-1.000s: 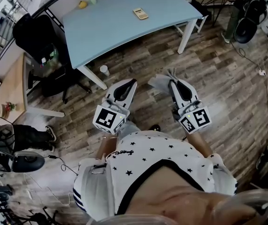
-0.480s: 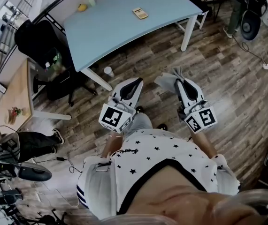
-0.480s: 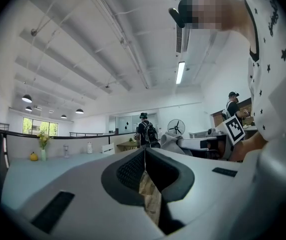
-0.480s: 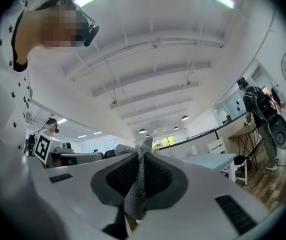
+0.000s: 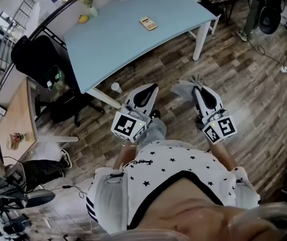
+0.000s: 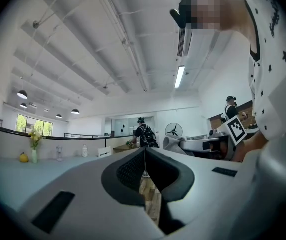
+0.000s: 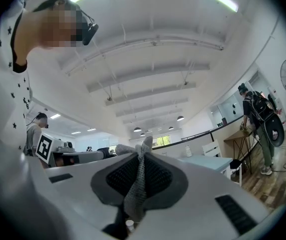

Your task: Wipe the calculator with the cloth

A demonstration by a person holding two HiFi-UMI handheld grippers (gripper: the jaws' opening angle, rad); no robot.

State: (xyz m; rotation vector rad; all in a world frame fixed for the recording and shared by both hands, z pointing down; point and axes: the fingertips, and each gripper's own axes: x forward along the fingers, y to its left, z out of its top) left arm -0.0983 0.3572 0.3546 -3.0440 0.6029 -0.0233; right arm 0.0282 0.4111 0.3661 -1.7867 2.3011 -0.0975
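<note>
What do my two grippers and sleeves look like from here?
Both the left gripper and right gripper are white tapered shells with black textured pads and a cube of black-and-white square markers at the rear. The shirt is white, short-sleeved, with black stars.

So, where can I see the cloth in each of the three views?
Head view: the cloth sticks out of the right gripper, right of centre.
Left gripper view: probably the grey lump just right of centre.
Right gripper view: the cloth at centre, pinched between the jaws.
Shared landmark: the blue table.
</note>
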